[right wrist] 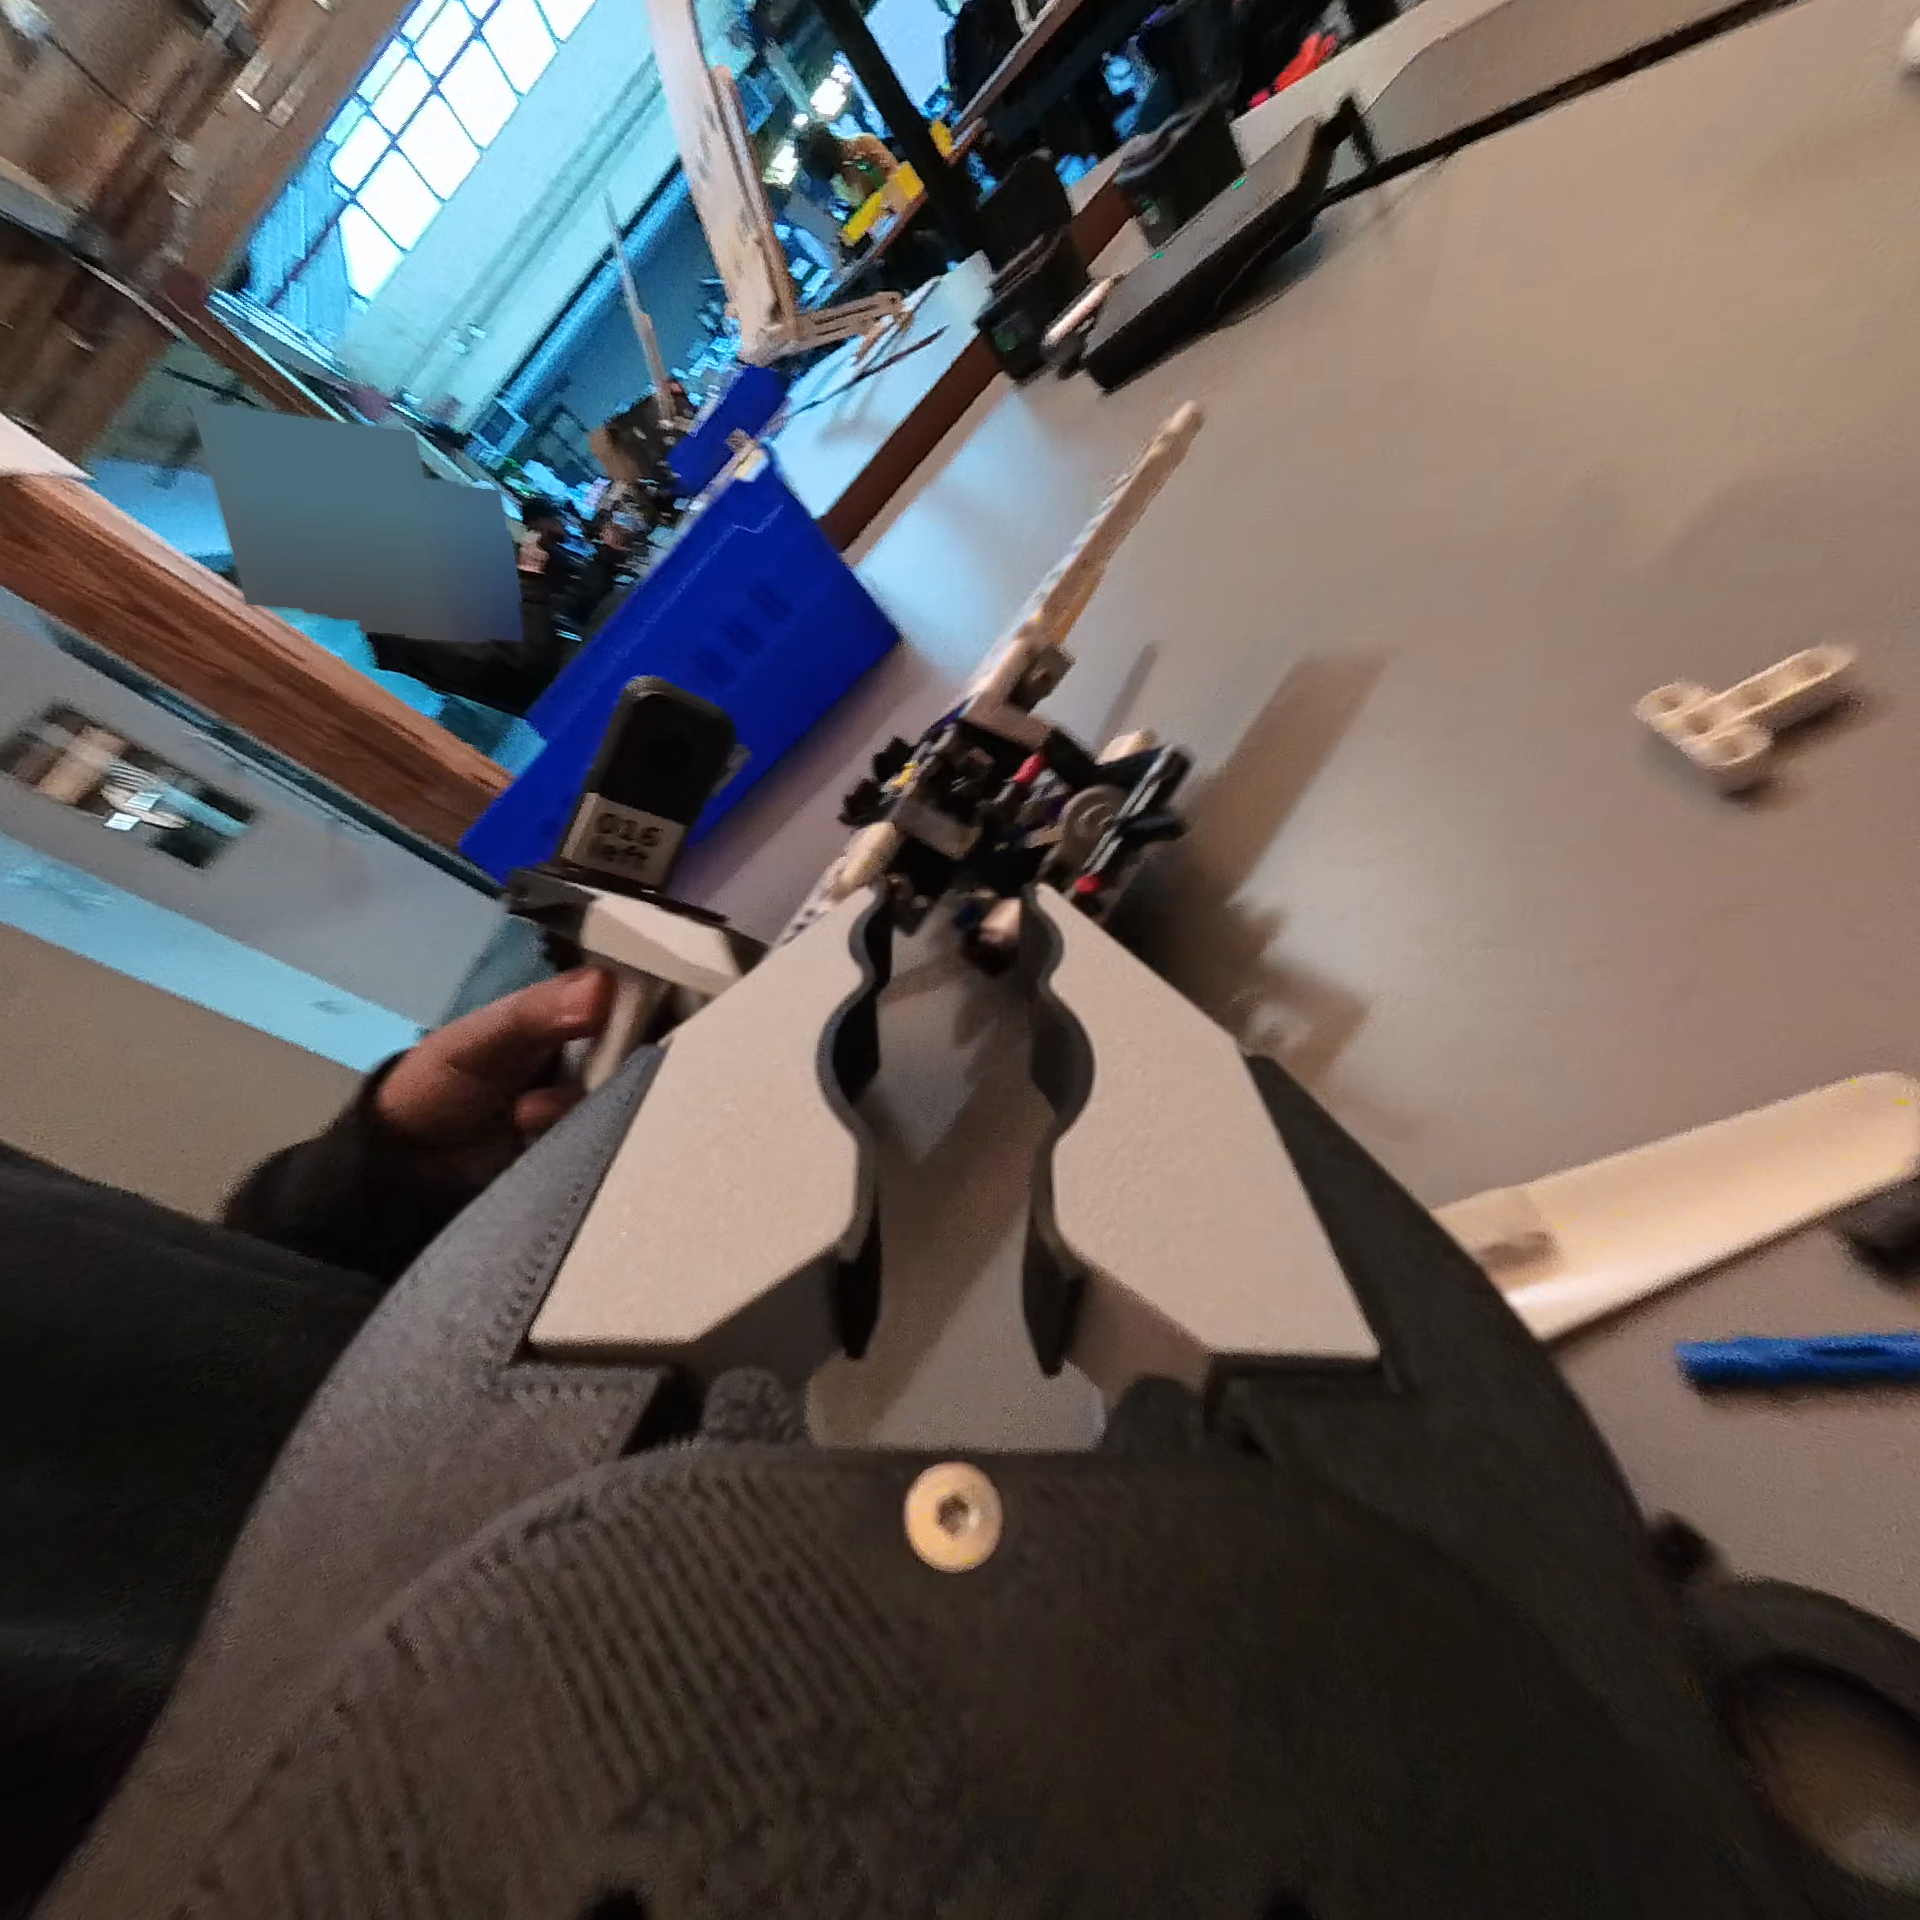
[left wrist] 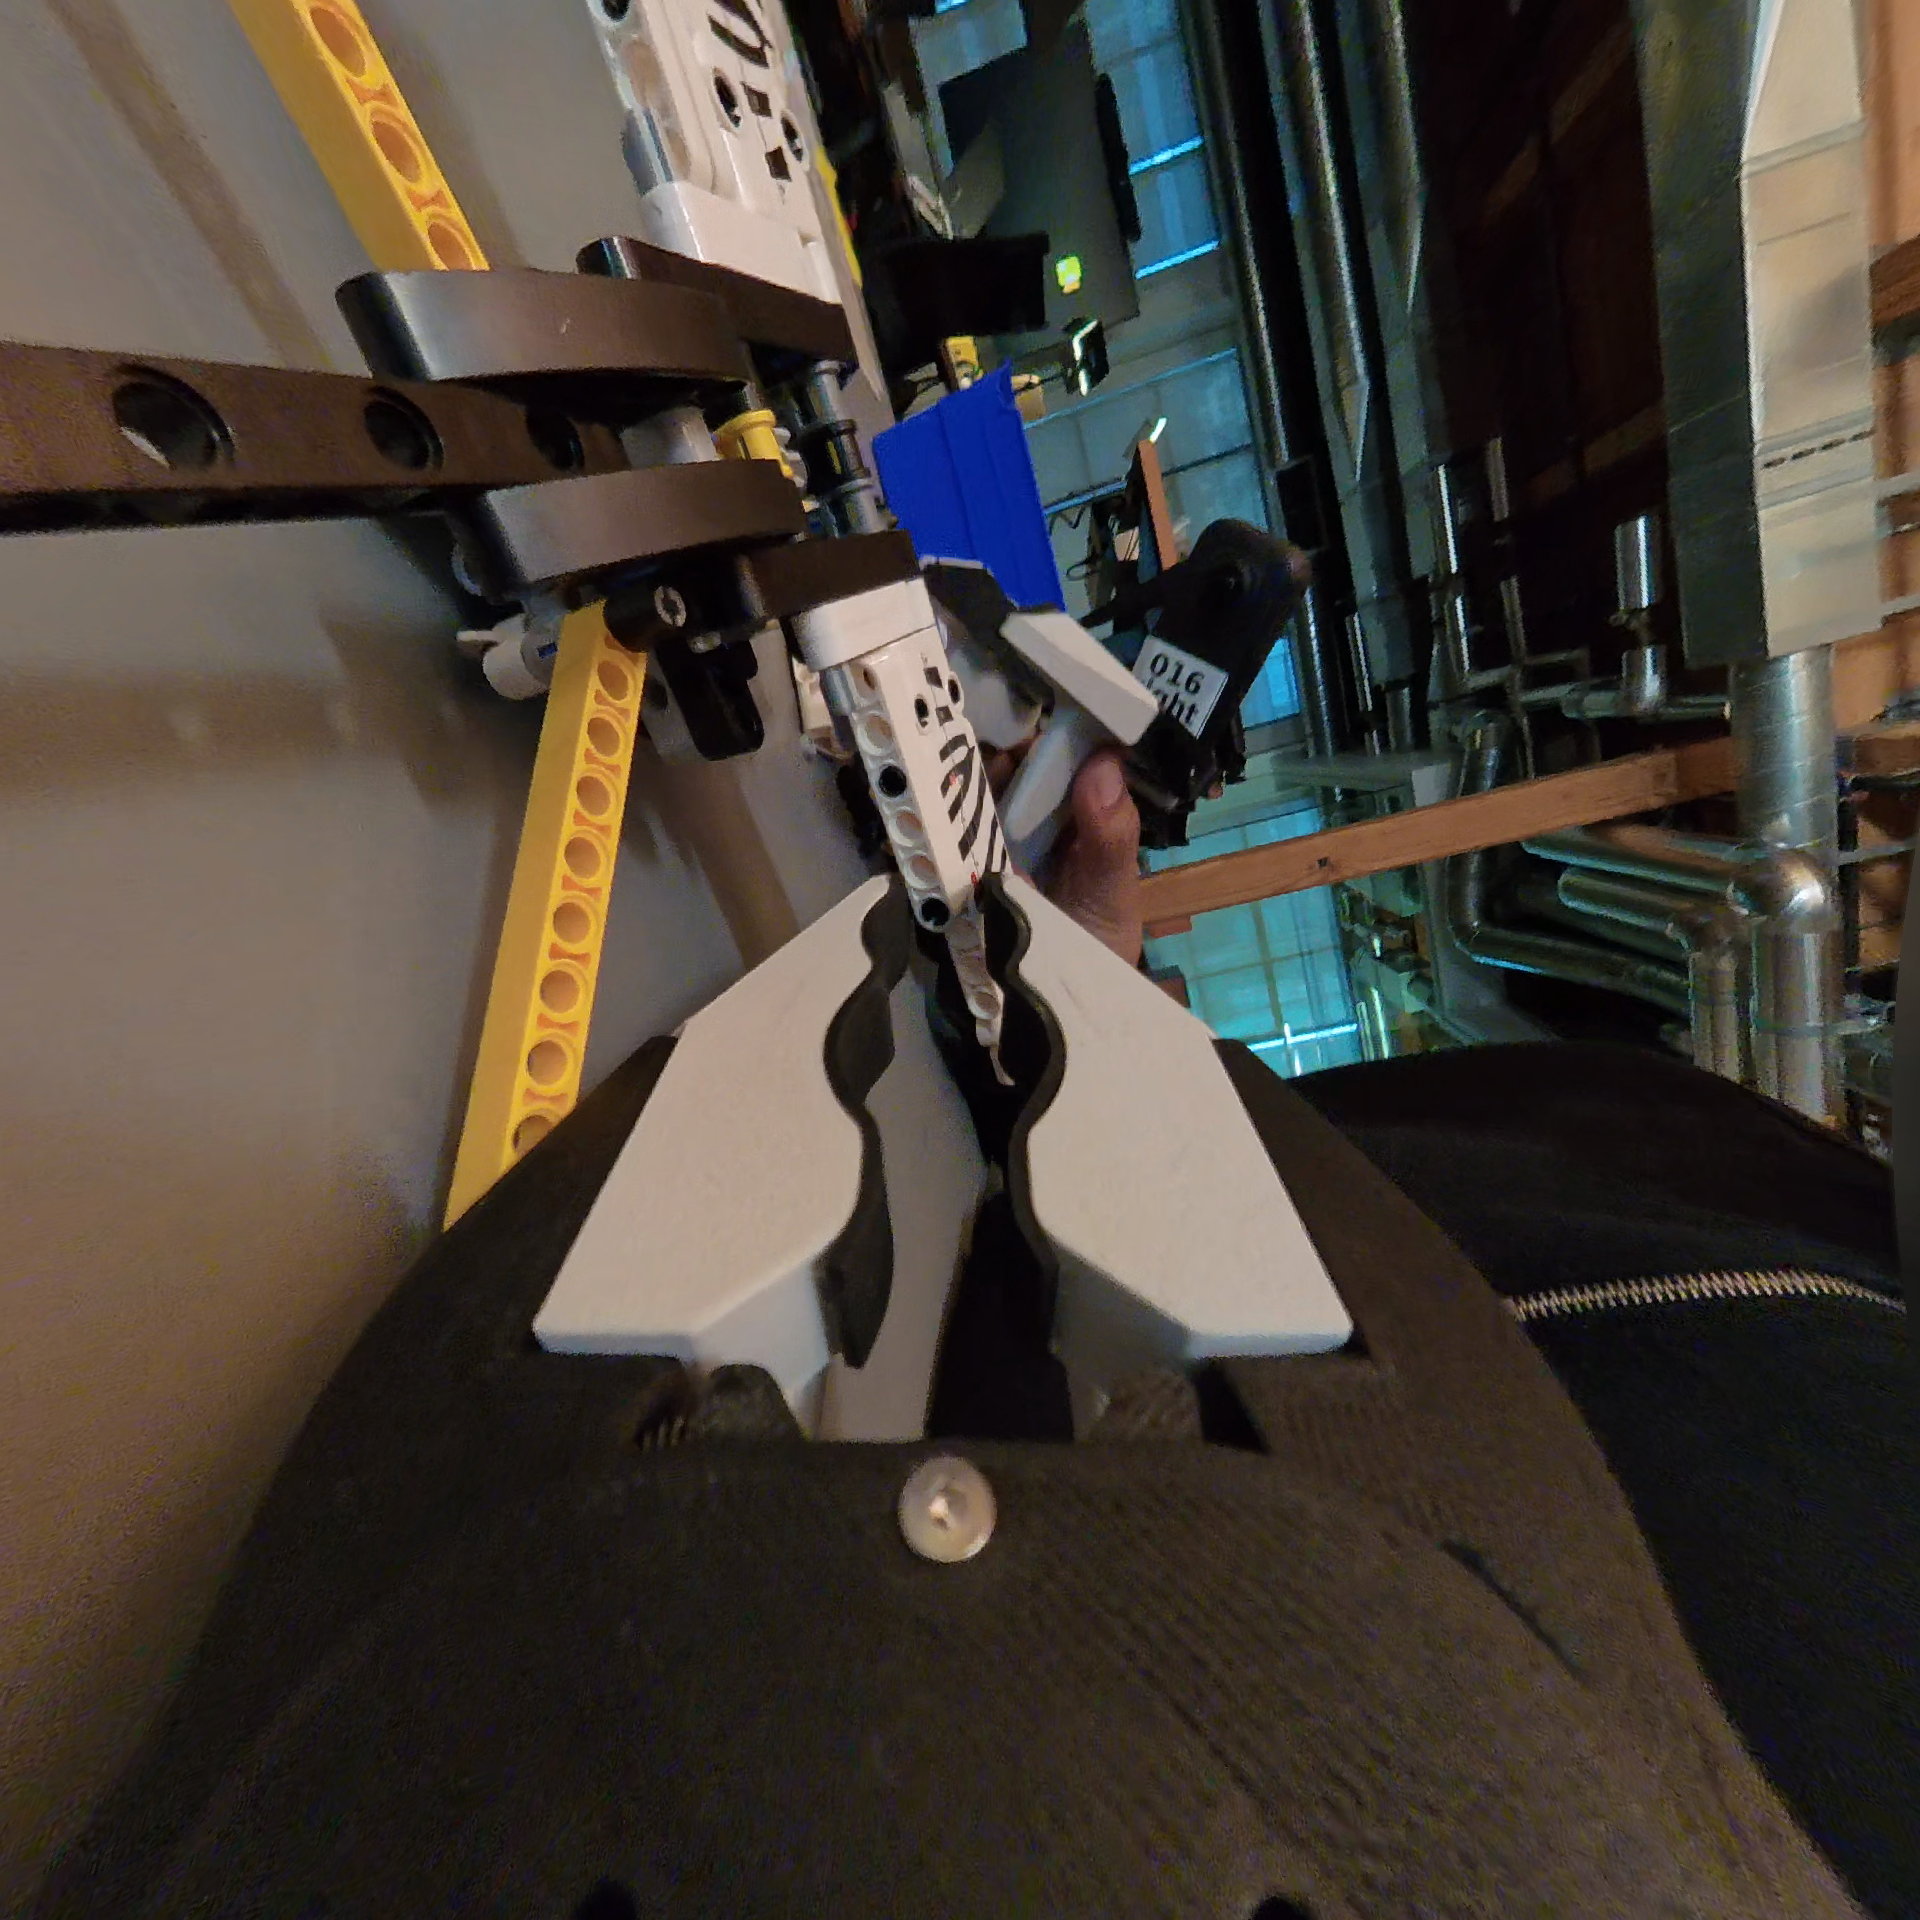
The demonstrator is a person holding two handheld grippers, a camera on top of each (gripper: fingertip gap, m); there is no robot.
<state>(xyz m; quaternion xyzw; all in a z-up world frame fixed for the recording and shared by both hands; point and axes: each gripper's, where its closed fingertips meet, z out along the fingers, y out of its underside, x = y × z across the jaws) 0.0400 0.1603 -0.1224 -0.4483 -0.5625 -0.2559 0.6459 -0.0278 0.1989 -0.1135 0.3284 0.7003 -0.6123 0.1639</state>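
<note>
My left gripper (left wrist: 951, 914) clamps white beam (left wrist: 940, 790) of toy model (right wrist: 1013, 805), frame centre. Right gripper (right wrist: 951, 935) parted, tips at model, grip unclear. Blue bin (right wrist: 717, 644) upper left, contents hidden.

Setting: industrial workshop or lab hall.
Services: bare metal ducts (left wrist: 1340, 260) and pipes (left wrist: 1704, 914) run exposed.
Glazing: large gridded windows (right wrist: 416, 135).
Structure: wooden beam (right wrist: 239, 665).
Furniture: grey worktable (right wrist: 1558, 499), more benches behind.
Storage: blue bin (right wrist: 717, 644).
Equipment: black boxes (right wrist: 1195, 281) on the table.
</note>
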